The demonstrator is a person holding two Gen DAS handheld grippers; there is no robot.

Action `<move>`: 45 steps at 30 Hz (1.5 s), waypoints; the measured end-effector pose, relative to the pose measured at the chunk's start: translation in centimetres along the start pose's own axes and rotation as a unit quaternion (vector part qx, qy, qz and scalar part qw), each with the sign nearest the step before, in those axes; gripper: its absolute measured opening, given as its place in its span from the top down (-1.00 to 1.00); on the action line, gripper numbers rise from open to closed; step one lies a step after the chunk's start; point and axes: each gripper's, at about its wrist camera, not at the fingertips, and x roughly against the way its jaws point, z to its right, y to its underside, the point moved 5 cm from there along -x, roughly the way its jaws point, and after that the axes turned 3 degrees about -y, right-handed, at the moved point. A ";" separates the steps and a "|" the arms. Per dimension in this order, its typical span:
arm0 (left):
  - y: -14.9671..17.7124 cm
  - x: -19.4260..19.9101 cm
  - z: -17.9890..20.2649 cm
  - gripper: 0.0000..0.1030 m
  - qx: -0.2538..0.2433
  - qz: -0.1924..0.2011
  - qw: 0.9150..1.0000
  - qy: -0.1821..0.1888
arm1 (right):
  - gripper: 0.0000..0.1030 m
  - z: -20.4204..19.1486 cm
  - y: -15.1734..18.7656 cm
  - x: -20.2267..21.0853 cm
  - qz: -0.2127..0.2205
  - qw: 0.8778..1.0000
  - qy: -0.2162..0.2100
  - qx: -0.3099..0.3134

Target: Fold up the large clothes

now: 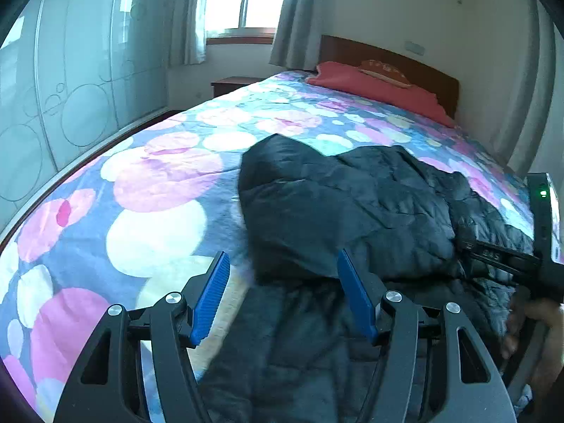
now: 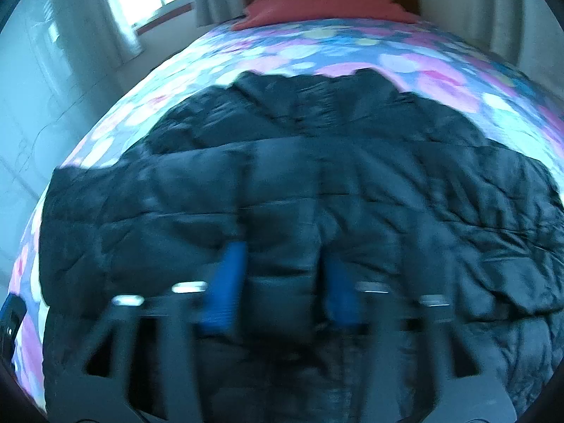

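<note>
A large dark quilted jacket (image 1: 352, 204) lies partly folded on the bed with the flowered cover (image 1: 158, 176). My left gripper (image 1: 282, 261) is open and empty, just above the jacket's left edge. In the right wrist view the jacket (image 2: 299, 176) fills the middle. My right gripper (image 2: 282, 250) is open with blue pads, low over the jacket, and the view is blurred. The right gripper's body (image 1: 543, 239) shows at the right edge of the left wrist view, held by a hand.
A red pillow (image 1: 373, 84) lies at the wooden headboard (image 1: 387, 56). A wardrobe (image 1: 70, 88) stands along the left side. A window with curtains (image 1: 243, 0) and a small nightstand (image 1: 232, 84) are at the back.
</note>
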 end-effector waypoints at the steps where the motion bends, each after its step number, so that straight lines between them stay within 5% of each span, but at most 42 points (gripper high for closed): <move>1: -0.1 -0.1 -0.2 -0.22 0.001 0.001 1.000 0.000 | 0.73 -0.1 -0.3 0.5 0.009 1.000 -0.006 0.003; 8: -1.3 -0.7 0.5 -0.23 -0.002 0.006 1.000 0.008 | 0.80 3.1 -2.0 5.0 0.069 0.997 0.026 -0.003; 14: -2.2 -2.0 2.5 -0.22 -0.012 -0.002 1.000 0.023 | 0.80 11.4 -3.3 7.9 0.096 0.989 0.109 -0.027; 20: -2.7 -3.7 5.7 -0.23 -0.041 -0.011 0.998 0.037 | 0.80 17.6 -0.9 6.0 0.050 0.989 0.132 -0.050; 22: -2.6 -4.7 6.7 -0.23 -0.051 -0.018 0.998 0.036 | 0.66 18.7 0.2 4.3 0.018 0.991 0.120 -0.061; 25: -2.8 -6.2 7.8 -0.22 -0.063 -0.028 0.997 0.033 | 0.50 18.8 0.4 4.9 0.022 0.989 0.127 -0.067; 30: -4.8 -8.3 9.2 -0.23 -0.072 -0.023 0.997 0.024 | 0.20 16.5 -2.7 7.6 0.094 0.986 0.126 -0.060; 33: -6.1 -10.6 9.7 -0.23 -0.079 -0.024 0.997 0.002 | 0.20 15.3 -3.9 5.3 0.083 0.991 0.093 -0.049; 38: -5.4 -14.6 9.7 -0.27 -0.100 -0.065 0.992 -0.030 | 0.19 15.9 -2.8 -0.8 0.023 0.994 0.096 -0.043; 42: -4.4 -16.1 9.5 -0.32 -0.094 -0.091 0.991 -0.020 | 0.20 15.4 -3.0 -0.2 0.021 0.993 0.106 -0.039; 45: -5.5 -13.6 8.9 -0.29 -0.089 -0.061 0.993 -0.050 | 0.22 14.5 -3.8 2.0 0.046 0.992 0.108 -0.038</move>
